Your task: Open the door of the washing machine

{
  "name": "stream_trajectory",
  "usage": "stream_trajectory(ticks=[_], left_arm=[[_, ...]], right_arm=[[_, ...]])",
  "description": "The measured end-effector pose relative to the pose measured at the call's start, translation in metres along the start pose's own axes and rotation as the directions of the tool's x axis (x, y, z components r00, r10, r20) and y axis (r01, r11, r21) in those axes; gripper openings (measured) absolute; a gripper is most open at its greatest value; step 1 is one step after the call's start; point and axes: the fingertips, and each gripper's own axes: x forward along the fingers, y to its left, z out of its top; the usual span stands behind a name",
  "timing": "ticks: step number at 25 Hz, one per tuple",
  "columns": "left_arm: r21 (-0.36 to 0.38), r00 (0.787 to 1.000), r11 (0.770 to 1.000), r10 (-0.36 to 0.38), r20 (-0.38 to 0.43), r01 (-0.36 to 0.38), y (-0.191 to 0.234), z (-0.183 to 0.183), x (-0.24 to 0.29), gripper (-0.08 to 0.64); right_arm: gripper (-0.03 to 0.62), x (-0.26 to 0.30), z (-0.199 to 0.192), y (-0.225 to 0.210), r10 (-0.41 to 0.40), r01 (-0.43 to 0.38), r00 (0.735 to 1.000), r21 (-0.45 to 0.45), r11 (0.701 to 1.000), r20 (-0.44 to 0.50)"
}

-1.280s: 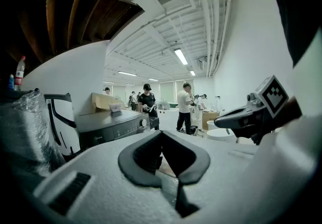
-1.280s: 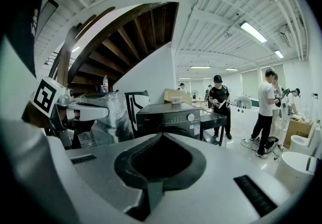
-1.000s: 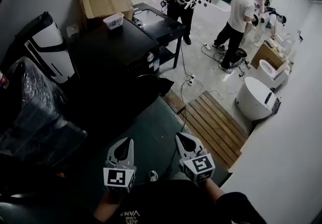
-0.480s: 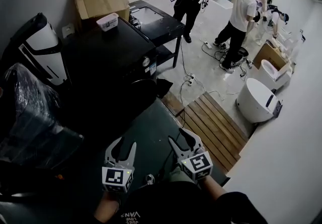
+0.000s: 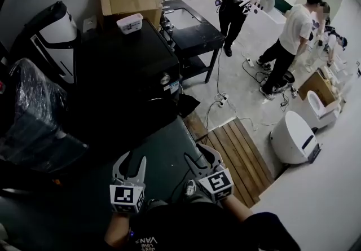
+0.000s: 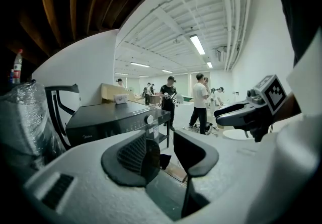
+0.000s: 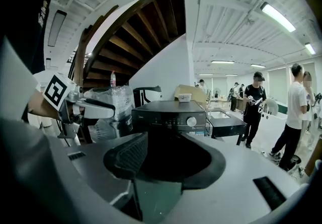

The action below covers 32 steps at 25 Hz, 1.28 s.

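Head view from high up, facing forward and steeply down, black boxy washing machine with a silver dial (image 5: 127, 69) well ahead, left gripper view low, near level, seeing it obliquely, right gripper view low, nearly square-on, all three sharing it

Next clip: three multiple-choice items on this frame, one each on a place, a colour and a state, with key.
1. The white tub sits on: A the floor, B the washer, C the pallet.
2. The washer is: A white, B black, C red.
3. The left gripper and right gripper are: A both shut, B one shut, C both open.
B: the tub rests on the washer's top. B: its body is black. C: the jaws have just been opening, nothing between them.
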Motion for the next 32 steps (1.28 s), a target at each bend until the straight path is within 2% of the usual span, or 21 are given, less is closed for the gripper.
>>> stream_trajectory(ticks=[5,11,14,18,23,28,32], left_arm=[[0.023,0.995,0.996,0.089,-0.034,-0.088,-0.007,-0.001,0.017,0.163],[0.083,0.986,0.987,0.146,-0.079,-0.140,0.009,-0.005,0.045,0.163],[0.141,0.986,0.984,0.124,-0.109,-0.108,0.023,-0.006,0.064,0.163],[0.154,0.983,0.985,0.106,-0.152,-0.083,0.049,-0.022,0.088,0.163],[0.173,0.974,0.985,0.053,-0.220,-0.014,0.081,-0.045,0.128,0.163],[0.249,0.972,0.968,0.054,-0.230,0.005,0.118,-0.059,0.174,0.172],[0.324,0.965,0.945,0.049,-0.257,0.038,0.138,-0.077,0.211,0.194]], right_arm=[[0.189,0.012,-0.003,-0.029,0.089,-0.090,0.996,-0.024,0.996,-0.020],[0.189,0.039,-0.009,-0.052,0.126,-0.127,0.991,-0.031,0.991,-0.052],[0.189,0.062,-0.014,-0.057,0.128,-0.132,0.989,-0.047,0.990,-0.078],[0.189,0.095,-0.016,-0.063,0.111,-0.119,0.989,-0.075,0.990,-0.098],[0.189,0.143,-0.024,-0.071,0.084,-0.095,0.987,-0.080,0.992,-0.136],[0.189,0.194,-0.047,-0.082,0.055,-0.074,0.979,-0.093,0.993,-0.194],[0.190,0.234,-0.072,-0.091,0.055,-0.089,0.965,-0.120,0.989,-0.257]])
